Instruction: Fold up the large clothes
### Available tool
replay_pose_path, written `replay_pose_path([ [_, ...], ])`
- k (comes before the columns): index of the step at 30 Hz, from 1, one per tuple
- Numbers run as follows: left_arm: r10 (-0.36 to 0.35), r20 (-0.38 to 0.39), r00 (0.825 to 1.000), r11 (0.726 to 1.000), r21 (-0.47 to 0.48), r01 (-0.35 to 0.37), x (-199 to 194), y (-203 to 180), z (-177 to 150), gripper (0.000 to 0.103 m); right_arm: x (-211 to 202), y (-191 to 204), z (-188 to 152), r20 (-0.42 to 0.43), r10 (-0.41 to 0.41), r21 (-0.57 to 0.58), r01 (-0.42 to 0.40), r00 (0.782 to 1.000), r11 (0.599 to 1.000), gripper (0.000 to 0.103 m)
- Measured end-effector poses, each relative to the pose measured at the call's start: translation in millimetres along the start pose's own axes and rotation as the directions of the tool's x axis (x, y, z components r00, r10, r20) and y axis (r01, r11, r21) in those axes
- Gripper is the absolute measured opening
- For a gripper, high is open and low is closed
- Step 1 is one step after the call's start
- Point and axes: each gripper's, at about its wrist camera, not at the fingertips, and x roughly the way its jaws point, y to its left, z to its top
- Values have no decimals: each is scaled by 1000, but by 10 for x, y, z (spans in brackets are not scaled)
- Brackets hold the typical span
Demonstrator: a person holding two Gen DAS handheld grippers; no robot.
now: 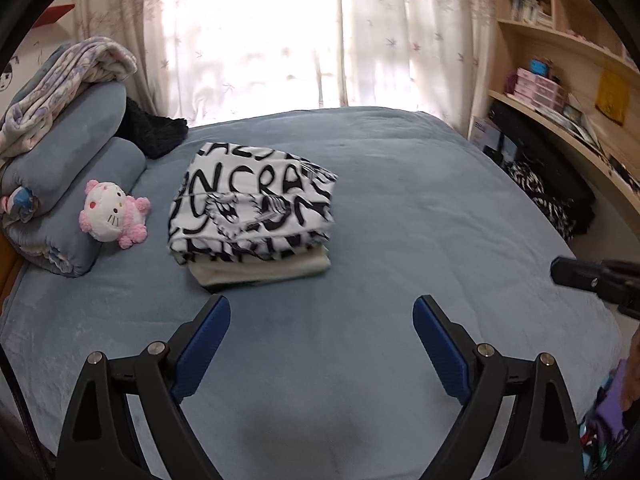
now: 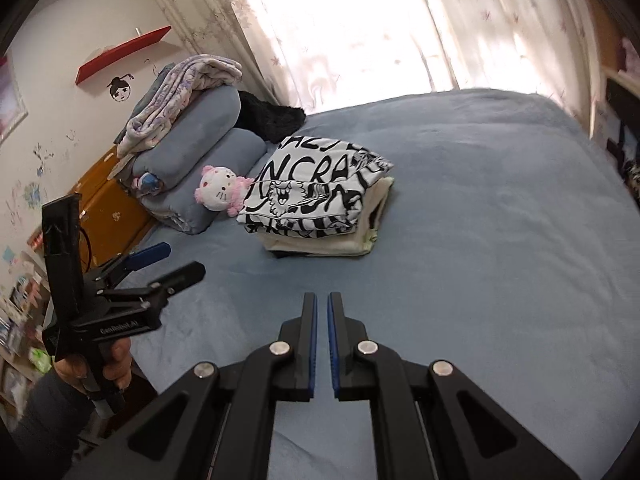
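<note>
A lived-in home bedroom, likely a child's or teenager's.

A wide bed with a blue-grey fleece cover [image 1: 400,208] fills the room. At its head lie rolled blue-grey pillows [image 1: 72,160] and a pink-and-white cat plush toy [image 1: 110,214]. Behind the bed hang sheer white floral curtains [image 1: 260,32] over a bright window; beside it stand pale wooden bookshelves [image 1: 560,20]; a cartoon face wall sticker [image 2: 120,89] marks the headboard wall.

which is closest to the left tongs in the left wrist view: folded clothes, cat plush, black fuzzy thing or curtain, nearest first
From the left tongs:
1. Folded clothes, just ahead, slightly left.
2. Cat plush, farther left, by the pillows.
3. Black fuzzy thing, back left, behind the pillows.
4. Curtain, beyond the bed's far edge.
</note>
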Motion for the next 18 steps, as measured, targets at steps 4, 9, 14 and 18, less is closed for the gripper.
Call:
replay_pose_path([
  [4, -24, -22, 999, 1000, -13, 23, -30, -218, -237, 92, -172, 13, -270, 19, -51, -37, 52, 999, 998, 6],
  [9, 20, -50, 999, 999, -43, -22, 10, -480, -596, 92, -202, -107, -637, 32, -105, -15, 105, 994, 994, 61],
  [14, -12, -101, 995, 995, -98, 2, 179, -691, -1017, 96, -71, -306, -1028, 30, -171, 47, 170, 985, 984, 72],
  [18, 4, -116, 993, 994, -112, -17, 294, -868, -1295, 102, 33, -456, -1307, 38, -225, 106, 220, 974, 970, 85],
])
